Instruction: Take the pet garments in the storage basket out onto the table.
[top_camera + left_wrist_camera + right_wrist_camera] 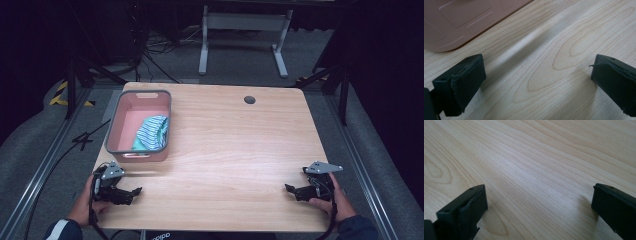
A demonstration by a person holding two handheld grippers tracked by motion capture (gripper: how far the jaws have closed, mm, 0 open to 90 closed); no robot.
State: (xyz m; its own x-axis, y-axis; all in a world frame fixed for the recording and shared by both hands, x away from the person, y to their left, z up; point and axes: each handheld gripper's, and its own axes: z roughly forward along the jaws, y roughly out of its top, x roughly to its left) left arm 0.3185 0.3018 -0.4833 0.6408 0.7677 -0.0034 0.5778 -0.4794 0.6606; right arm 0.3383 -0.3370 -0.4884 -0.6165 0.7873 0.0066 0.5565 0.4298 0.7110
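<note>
A pink bin [119, 131] with a grey rim stands at the table's left side, holding a blue-and-white striped cloth [151, 132]. My left gripper [135, 192] rests low on the wooden table [230, 145] near the front left corner, just in front of the bin, its jaws wide open with nothing between them. In the left gripper view the left gripper [537, 77] looks over bare wood with the pink bin's wall [461, 20] at the upper left. My right gripper [291, 189] sits near the front right corner, pointing left. The right gripper [539, 202] is open over bare wood.
A round cable hole [249, 100] sits near the table's far edge. Beyond the table a white desk frame [243, 35] stands on grey carpet, with cables on the floor at the left. A person's hands hold both grippers at the front edge.
</note>
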